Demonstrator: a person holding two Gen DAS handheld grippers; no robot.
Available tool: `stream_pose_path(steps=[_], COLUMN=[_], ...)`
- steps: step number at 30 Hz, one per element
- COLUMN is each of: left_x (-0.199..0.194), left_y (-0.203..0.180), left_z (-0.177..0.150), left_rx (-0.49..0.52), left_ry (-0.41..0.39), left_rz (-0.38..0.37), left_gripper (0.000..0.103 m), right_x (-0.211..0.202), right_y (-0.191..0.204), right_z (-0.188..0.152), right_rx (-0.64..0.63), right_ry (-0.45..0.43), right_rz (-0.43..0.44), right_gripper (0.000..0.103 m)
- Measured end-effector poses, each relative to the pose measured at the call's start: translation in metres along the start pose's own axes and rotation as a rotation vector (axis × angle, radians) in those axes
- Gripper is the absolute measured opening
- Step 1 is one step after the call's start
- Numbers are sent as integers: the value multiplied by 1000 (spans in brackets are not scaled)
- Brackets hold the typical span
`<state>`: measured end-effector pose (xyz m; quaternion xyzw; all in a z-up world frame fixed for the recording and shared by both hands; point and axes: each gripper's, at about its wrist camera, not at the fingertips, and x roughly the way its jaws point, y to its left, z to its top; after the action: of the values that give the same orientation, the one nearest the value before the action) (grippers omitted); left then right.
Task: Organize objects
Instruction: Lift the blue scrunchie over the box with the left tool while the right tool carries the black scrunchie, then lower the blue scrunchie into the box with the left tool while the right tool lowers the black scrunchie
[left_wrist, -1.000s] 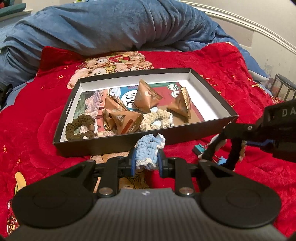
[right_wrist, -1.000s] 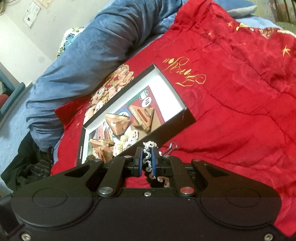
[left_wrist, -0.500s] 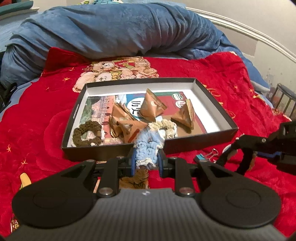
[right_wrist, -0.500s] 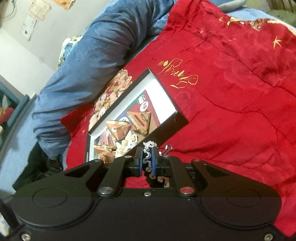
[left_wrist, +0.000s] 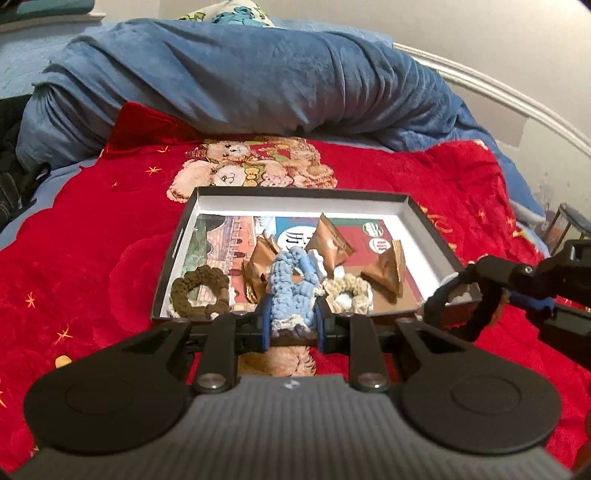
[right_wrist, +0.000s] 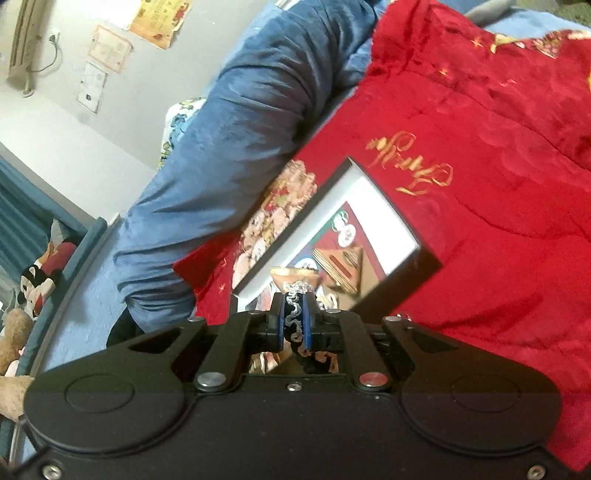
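A black box (left_wrist: 175, 254) with a white inside lies on the red blanket. In it are a brown scrunchie (left_wrist: 199, 295), a cream scrunchie (left_wrist: 347, 295) and several brown pyramid packets (left_wrist: 330, 245). My left gripper (left_wrist: 291, 326) is shut on a blue scrunchie (left_wrist: 291, 291), held over the box's near edge. My right gripper (right_wrist: 294, 325) is shut on a dark scrunchie with white trim (right_wrist: 293, 314); it shows in the left wrist view (left_wrist: 461, 299) at the box's right near corner (right_wrist: 428, 258).
A blue duvet (left_wrist: 240, 85) is bunched behind the box. The red blanket (left_wrist: 92, 240) spreads all around. A white bed frame (left_wrist: 498, 92) curves at the right. Plush toys (right_wrist: 40, 280) sit at the far left in the right wrist view.
Both grippers have lifted and moved forward toward the box with their scrunchies. The blue scrunchie now hangs over the box's near edge. The right gripper has reached the box's right corner.
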<state>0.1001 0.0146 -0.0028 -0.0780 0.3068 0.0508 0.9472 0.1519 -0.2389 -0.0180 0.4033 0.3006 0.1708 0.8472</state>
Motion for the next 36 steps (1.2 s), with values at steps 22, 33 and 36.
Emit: stream_pose_path(steps=[22,33,36], left_x=[7,9,10], left_y=[0,-3,-3], left_z=[18,32,37], left_rx=[16,32,34], left_ry=[-97,-130,-140], left_rz=[55,55,58], left_gripper=[27,27,27], right_x=[0,5,12], right_y=[-1,-8,-5], right_z=[47,60,60], right_rx=[-57,-54,-63], right_ry=[-147,-164,-155], right_rz=[12,-7,7], right_gripper=[10,10,10])
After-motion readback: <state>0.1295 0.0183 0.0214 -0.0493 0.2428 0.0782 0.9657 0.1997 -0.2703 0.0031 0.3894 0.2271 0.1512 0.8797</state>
